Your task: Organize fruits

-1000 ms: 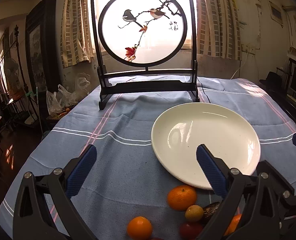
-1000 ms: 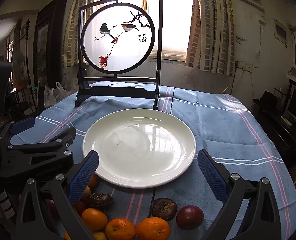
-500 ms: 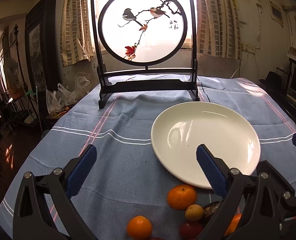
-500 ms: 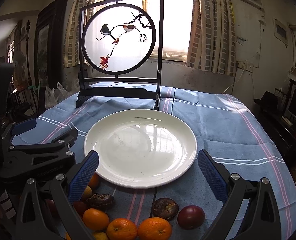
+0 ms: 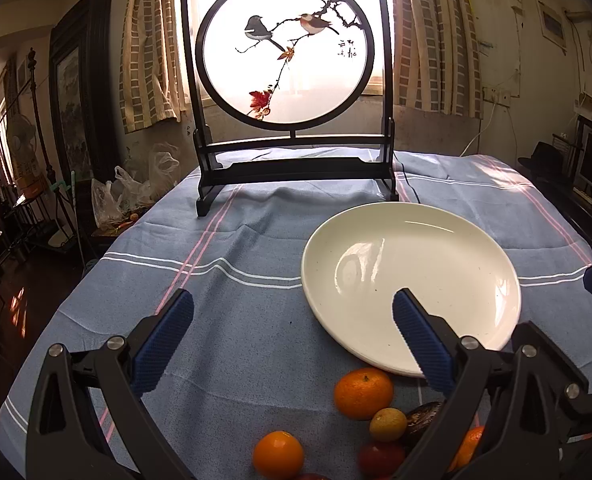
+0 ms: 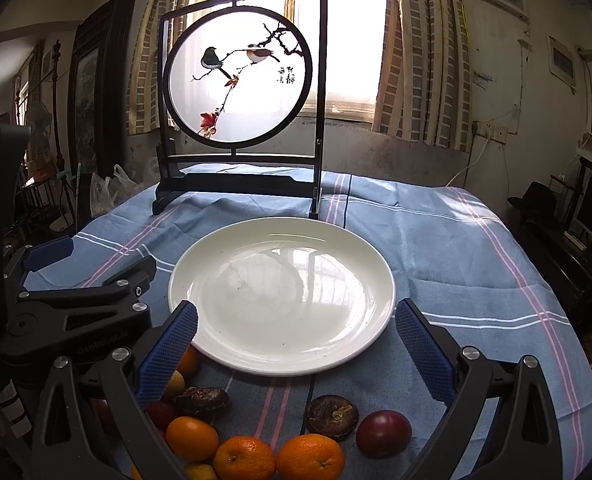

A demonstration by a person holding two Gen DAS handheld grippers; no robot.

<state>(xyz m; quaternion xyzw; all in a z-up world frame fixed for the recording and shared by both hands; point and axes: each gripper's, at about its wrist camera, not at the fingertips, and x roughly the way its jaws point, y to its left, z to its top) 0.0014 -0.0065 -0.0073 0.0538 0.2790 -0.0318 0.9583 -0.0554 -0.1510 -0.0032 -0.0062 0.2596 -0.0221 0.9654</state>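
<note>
A white empty plate [image 6: 284, 292] sits on the blue striped tablecloth; it also shows in the left wrist view [image 5: 412, 280]. Fruit lies in front of it: oranges [image 6: 310, 456], a dark red fruit [image 6: 383, 428], brown wrinkled fruits [image 6: 331, 416] and a small yellow fruit [image 5: 388, 424]. An orange [image 5: 363, 392] lies by the plate's near rim, another [image 5: 278, 454] nearer. My right gripper [image 6: 296, 352] is open and empty above the fruit. My left gripper [image 5: 292, 340] is open and empty, left of the plate; it shows in the right wrist view [image 6: 80, 304].
A black framed screen with painted birds [image 5: 292, 80] stands at the table's far side. The tablecloth [image 5: 224, 264] drops off at the left edge, where plastic bags [image 5: 124, 196] and furniture stand. A cable [image 6: 468, 164] runs to the wall at the right.
</note>
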